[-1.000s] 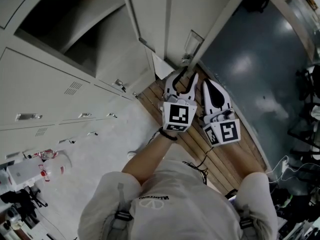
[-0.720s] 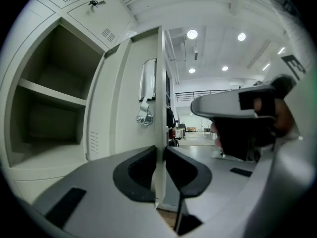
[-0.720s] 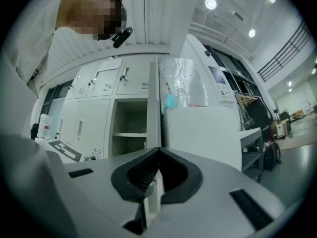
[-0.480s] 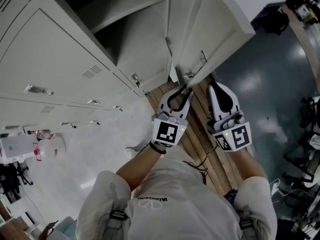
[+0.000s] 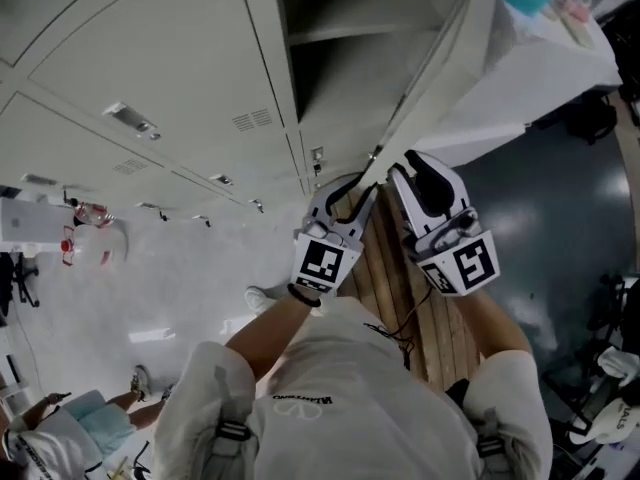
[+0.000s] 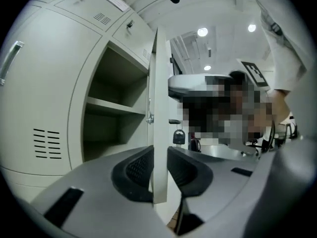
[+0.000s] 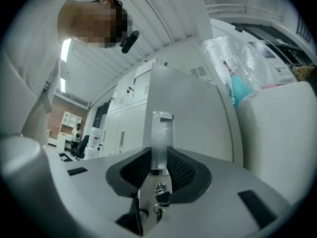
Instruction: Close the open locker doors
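Locker door (image 5: 432, 66) stands ajar, seen edge-on, swung out from an open compartment with a shelf (image 6: 115, 105) in a bank of closed grey lockers (image 5: 150, 88). Left tongs (image 6: 159, 170) straddle the door's free edge; their jaws have just been opening and seem not to clamp it. Right tongs (image 7: 159, 165) sit on the door's outer face with the metal handle (image 7: 161, 135) between open jaws, which have just been opening. A small padlock with keys (image 7: 159, 198) hangs below the handle. Wooden floorboards (image 5: 385, 268) lie underneath.
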The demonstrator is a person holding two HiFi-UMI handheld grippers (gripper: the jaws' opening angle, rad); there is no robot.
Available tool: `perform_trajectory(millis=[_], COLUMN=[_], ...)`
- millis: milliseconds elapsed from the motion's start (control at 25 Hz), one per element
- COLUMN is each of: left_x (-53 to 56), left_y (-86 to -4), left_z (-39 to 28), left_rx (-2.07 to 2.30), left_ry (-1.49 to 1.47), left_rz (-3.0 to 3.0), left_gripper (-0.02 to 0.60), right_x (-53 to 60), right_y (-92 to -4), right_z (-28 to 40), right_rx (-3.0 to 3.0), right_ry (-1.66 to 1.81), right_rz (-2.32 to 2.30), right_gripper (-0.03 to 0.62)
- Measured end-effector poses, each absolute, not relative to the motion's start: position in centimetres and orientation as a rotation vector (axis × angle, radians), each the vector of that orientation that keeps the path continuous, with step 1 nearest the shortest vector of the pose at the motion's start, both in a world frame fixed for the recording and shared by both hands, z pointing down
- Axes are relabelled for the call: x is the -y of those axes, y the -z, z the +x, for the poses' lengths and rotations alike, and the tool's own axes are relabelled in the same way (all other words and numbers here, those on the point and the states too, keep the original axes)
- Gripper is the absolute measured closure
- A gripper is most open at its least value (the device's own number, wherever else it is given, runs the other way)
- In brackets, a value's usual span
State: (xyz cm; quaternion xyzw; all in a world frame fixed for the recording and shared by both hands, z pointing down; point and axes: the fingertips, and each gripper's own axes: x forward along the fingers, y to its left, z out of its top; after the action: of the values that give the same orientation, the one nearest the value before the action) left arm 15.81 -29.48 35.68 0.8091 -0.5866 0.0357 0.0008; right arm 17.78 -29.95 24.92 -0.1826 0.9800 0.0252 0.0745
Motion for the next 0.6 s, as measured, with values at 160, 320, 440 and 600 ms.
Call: perform_trajectory(millis=[160, 320, 440, 600], left_x=[30.1, 31.1, 31.6, 32.1], left_y=[-35.7, -35.6, -35.6, -35.6], left_z=[12.3, 9.9, 8.6, 7.6], left_rx=[1.919, 1.950, 1.961, 1.982], left_ry=[-0.100, -0.091, -0.074, -0.061], left_rz=[2.483, 2.477, 2.480, 2.480], left_gripper=[0.502, 0.502, 0.499, 0.491], right_x=[29.8, 30.7, 31.2, 31.2], right_y=[-24.4, -24.5, -24.4, -24.2], right_z=[14.1, 11.6, 10.2, 8.6], right_rx=[-2.944, -2.946, -2.942, -2.943], right_ry=[-0.074, -0.044, 0.025, 0.015], right_rz=[-0.421, -0.345, -0.249, -0.151], right_gripper=[0.479, 0.473, 0.468, 0.439])
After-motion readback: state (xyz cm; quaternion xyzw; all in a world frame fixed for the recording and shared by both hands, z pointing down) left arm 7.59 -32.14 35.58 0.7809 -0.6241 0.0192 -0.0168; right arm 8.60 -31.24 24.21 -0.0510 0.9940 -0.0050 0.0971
